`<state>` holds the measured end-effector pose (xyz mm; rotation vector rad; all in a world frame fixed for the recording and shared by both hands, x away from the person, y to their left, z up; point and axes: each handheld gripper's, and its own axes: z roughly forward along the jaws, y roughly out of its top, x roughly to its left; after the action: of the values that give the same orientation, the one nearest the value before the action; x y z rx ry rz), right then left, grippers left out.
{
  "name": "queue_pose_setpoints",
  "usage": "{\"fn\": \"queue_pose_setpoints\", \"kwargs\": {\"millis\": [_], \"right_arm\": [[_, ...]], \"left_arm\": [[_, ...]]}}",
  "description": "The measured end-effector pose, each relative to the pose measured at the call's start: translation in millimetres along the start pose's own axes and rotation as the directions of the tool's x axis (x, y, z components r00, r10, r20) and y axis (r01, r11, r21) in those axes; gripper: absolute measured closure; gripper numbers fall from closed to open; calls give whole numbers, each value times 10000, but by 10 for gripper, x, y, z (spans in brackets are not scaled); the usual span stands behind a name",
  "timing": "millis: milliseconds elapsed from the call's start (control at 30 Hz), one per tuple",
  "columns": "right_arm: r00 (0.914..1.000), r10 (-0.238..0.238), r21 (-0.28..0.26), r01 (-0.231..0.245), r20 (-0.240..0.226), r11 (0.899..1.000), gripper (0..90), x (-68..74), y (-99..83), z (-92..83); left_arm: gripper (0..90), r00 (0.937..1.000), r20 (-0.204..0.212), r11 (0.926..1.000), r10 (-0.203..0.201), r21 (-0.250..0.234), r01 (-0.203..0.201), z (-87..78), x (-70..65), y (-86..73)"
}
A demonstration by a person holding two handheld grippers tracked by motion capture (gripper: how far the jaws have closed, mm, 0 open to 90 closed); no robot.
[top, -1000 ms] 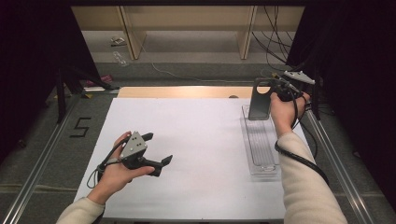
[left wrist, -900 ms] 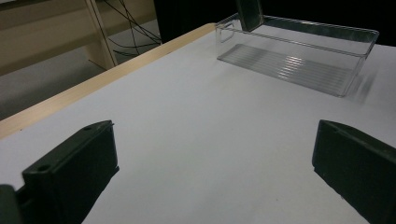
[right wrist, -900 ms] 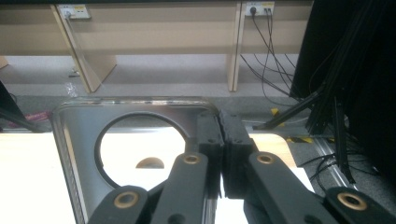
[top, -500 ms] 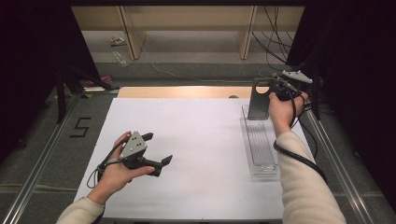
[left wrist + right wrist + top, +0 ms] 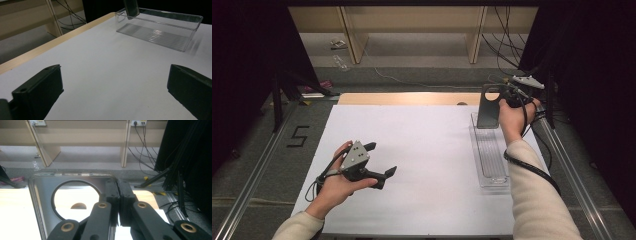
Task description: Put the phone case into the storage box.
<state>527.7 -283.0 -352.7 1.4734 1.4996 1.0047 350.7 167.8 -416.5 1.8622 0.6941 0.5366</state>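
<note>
one grey plate (image 5: 488, 106) clamped in right tool (image 5: 118, 195), seemingly over tray (image 5: 490, 158)

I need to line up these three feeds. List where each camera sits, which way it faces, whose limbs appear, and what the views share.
High view: above the near side, facing forward and down on the white table; both forearms, left tongs, right tongs.
Left gripper view: on the left tongs, low over the table toward the clear tray; open jaws.
Right gripper view: on the right tongs, facing shelving; jaws clamp the metal plate.
Shared: tray and plate, high and left views.
</note>
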Motion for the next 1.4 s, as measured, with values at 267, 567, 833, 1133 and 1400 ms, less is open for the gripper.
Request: {"fn": "queue_pose_setpoints", "kwargs": {"millis": [267,567,833,1133,1400], "right_arm": [[10000,-15,85,14,36,10000,887,-7,-3,34],[10000,5,202,-6,53,9998,885,-2,-7,78],[9999,-111,305,110,44,9995,884,13,-29,128],[9997,-221,382,218,80,9990,883,25,-44,156],[9994,-329,508,326,64,9982,879,39,-71,185]], "left_arm": [[0,10000,1,10000,0,-10,0,-1,0,2],[0,10000,-6,10000,7,5,-7,0,0,1],[0,10000,-4,10000,0,2,0,1,1,0],[0,10000,1,10000,-3,0,3,3,-1,0],[0,10000,7,10000,-6,-1,6,6,-1,-1]]}}
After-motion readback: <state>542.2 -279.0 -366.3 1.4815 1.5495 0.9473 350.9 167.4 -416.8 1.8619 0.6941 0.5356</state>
